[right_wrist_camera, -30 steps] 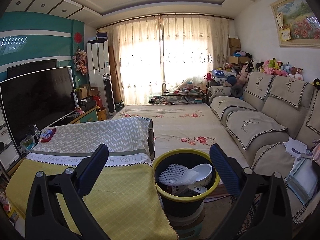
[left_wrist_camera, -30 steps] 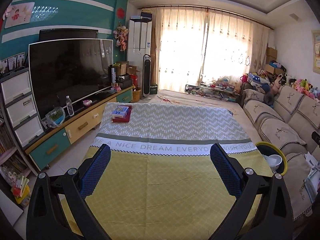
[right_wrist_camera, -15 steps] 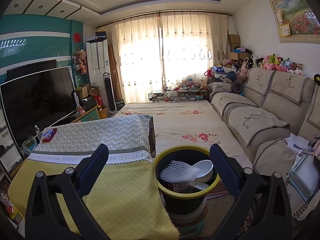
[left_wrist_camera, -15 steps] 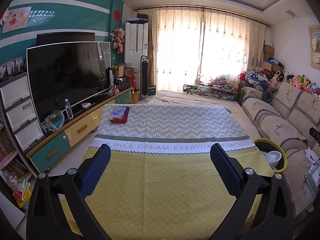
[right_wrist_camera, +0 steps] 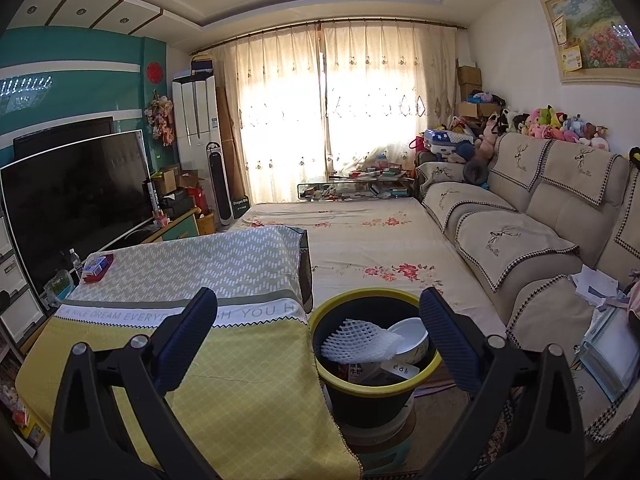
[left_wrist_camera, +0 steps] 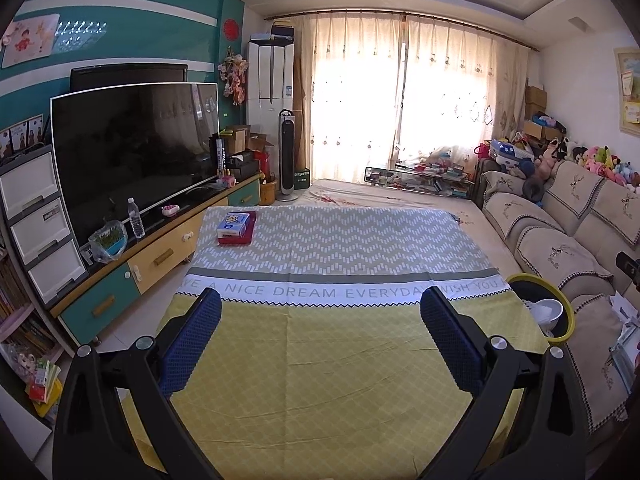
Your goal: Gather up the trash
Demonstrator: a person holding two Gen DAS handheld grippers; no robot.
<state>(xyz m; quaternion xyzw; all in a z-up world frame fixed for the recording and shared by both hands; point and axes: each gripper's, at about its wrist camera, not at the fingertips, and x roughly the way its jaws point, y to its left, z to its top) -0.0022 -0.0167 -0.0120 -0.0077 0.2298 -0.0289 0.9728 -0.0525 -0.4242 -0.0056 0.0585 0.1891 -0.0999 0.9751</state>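
Left wrist view: left tongs (left_wrist_camera: 320, 320) spread wide and holding nothing, both blue pads (left_wrist_camera: 192, 344) hovering over the yellow near half of the cloth-covered surface (left_wrist_camera: 320, 360).
Surface contents: one small stack, a blue-and-white box (left_wrist_camera: 234, 225) lying on a red box (left_wrist_camera: 240, 236), at the far left corner on the grey zigzag part of the cloth, well apart from the left tongs.
Trash bin, left view: black bin with a yellow rim (left_wrist_camera: 566, 312) just past the right edge of the surface, to the right of the right-hand pad, between surface and sofa (left_wrist_camera: 560, 248).
Right wrist view: right tongs (right_wrist_camera: 318, 320) likewise released and empty, the fingers framing the bin (right_wrist_camera: 372, 396) below and ahead; the left pad lies over the cloth edge, the right pad over the bin's right rim.
Trash, location: inside the bin, a white foam net (right_wrist_camera: 352, 340) lying on top, partly covering a white bowl (right_wrist_camera: 410, 340); printed packaging (right_wrist_camera: 354, 372) visible beneath them.
Trash relative to tongs: between the two right fingers in the picture, lower than the pads, not touched by either.
Surroundings: television (left_wrist_camera: 132, 152) on a low cabinet to the left; curtained window (left_wrist_camera: 400, 108) at the far end.
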